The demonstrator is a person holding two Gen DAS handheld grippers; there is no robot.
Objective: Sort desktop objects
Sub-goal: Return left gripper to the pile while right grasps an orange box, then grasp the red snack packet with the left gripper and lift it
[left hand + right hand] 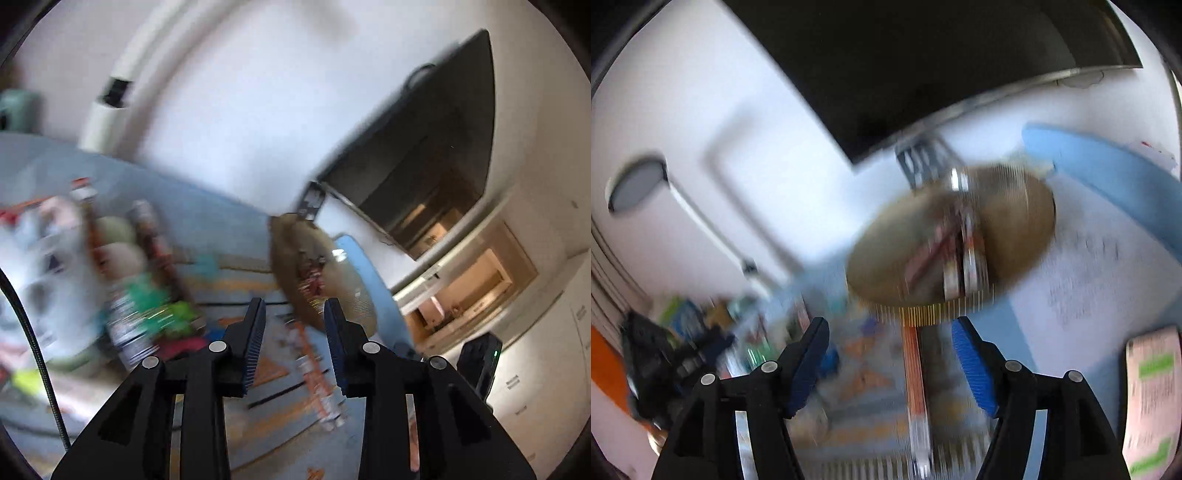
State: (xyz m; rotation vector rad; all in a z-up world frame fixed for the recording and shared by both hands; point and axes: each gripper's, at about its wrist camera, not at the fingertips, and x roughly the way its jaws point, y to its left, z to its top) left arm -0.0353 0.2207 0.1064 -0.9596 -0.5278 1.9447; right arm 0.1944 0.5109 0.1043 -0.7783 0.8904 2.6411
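Observation:
Both views are blurred by motion and tilted. A round brown woven basket (325, 273) with some packets inside stands on the patterned blue desk mat (258, 398); it also shows in the right wrist view (886, 251). An orange-and-white tube (317, 373) lies on the mat in front of it, and shows in the right wrist view (918, 384). My left gripper (295, 314) is open and empty above the mat. My right gripper (888, 332) is open and empty, just short of the basket.
A cluster of bottles, green packets and white items (122, 280) crowds the left of the desk. A dark monitor (436, 147) hangs on the white wall. A pink packet with green labels (1152, 398) lies at the right. A black object (653, 362) sits at the left.

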